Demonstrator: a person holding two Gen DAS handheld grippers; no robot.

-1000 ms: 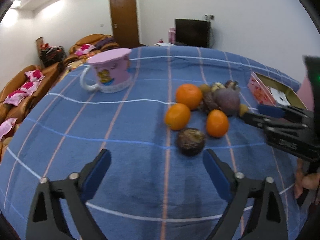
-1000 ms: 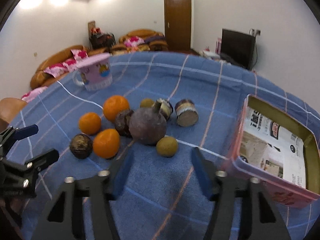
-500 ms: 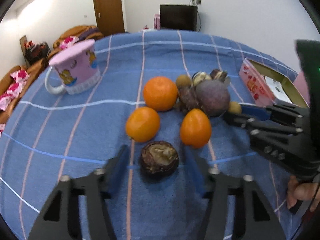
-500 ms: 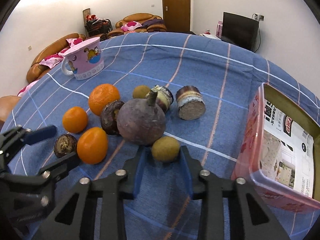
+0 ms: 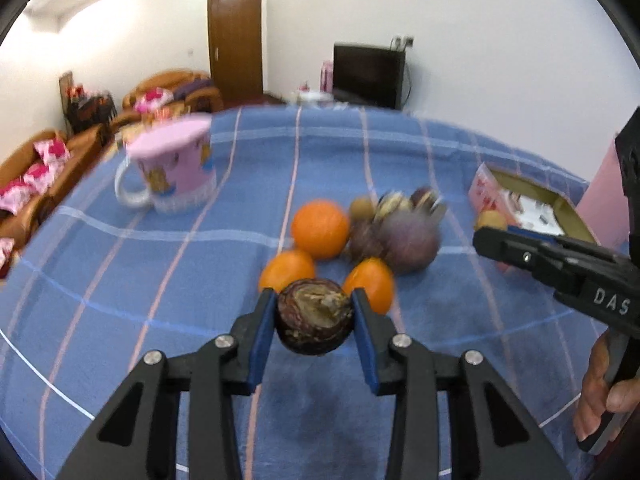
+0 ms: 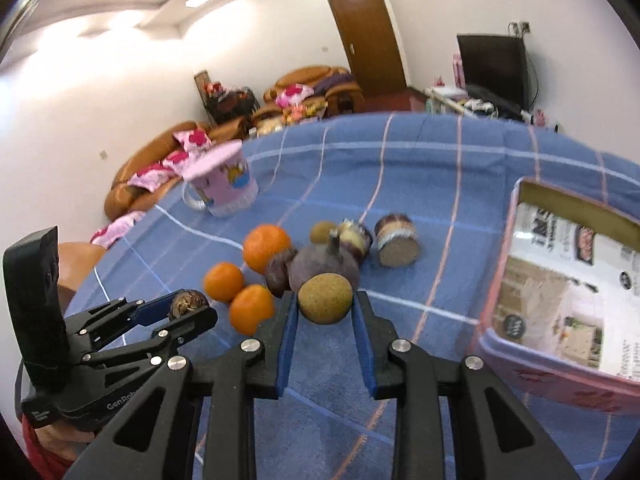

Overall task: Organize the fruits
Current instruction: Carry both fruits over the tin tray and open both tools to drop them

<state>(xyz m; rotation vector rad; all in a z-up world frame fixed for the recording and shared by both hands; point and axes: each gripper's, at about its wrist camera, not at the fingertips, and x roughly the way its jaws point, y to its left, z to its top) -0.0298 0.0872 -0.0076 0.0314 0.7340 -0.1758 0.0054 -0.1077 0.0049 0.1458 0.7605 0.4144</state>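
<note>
Two fruits were gripped at once: the left gripper (image 5: 315,316) pinched a dark wrinkled fruit (image 5: 314,317), the right gripper (image 6: 326,300) a tan round fruit (image 6: 326,299), both apparently lifted clear of the pile; next looked like carrying them to the pink box (image 6: 560,376)

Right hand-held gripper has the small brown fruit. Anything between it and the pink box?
Nothing visible. The right hand-held gripper holds the small brown fruit; the pink box sits to its right, with only bare blue cloth between. The other fruits lie left and behind.
</note>
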